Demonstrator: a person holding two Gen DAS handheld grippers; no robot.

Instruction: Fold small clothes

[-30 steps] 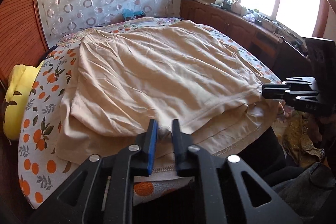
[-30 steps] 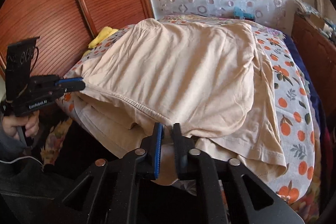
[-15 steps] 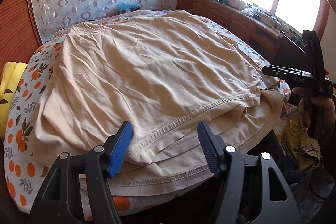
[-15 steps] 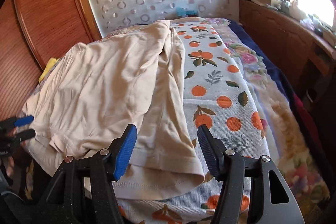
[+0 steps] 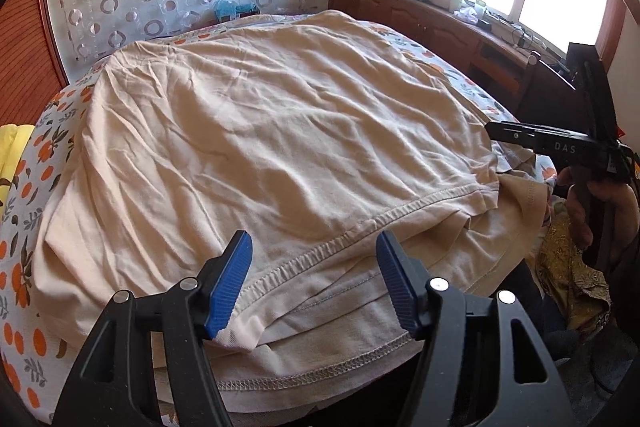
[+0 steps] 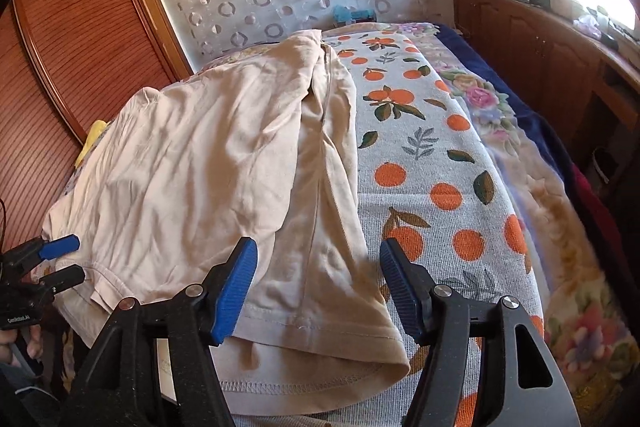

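A beige T-shirt (image 5: pixel 272 147) lies folded over itself on the bed, its stitched hems at the near edge. It also shows in the right wrist view (image 6: pixel 208 179), covering the left half of the bed. My left gripper (image 5: pixel 314 283) is open and empty, its blue pads either side of the near hem. My right gripper (image 6: pixel 318 291) is open and empty above the shirt's near right corner. The right gripper appears in the left wrist view (image 5: pixel 520 137) beside the shirt's right edge. The left gripper appears in the right wrist view (image 6: pixel 60 261) at the shirt's left corner.
The bed has an orange-print cover (image 6: pixel 420 163). A yellow cushion (image 5: pixel 12 163) lies at its left side. A wooden cabinet (image 6: pixel 540 67) with clutter runs along the right under the window. A wooden slatted panel (image 6: pixel 80 47) stands on the left. A yellow-brown cloth (image 5: pixel 568 279) lies below the bed's right corner.
Both grippers were shut on the shirt's near edge one second ago and have opened, letting it go. The shirt now lies flat. The right gripper has swung to the right.
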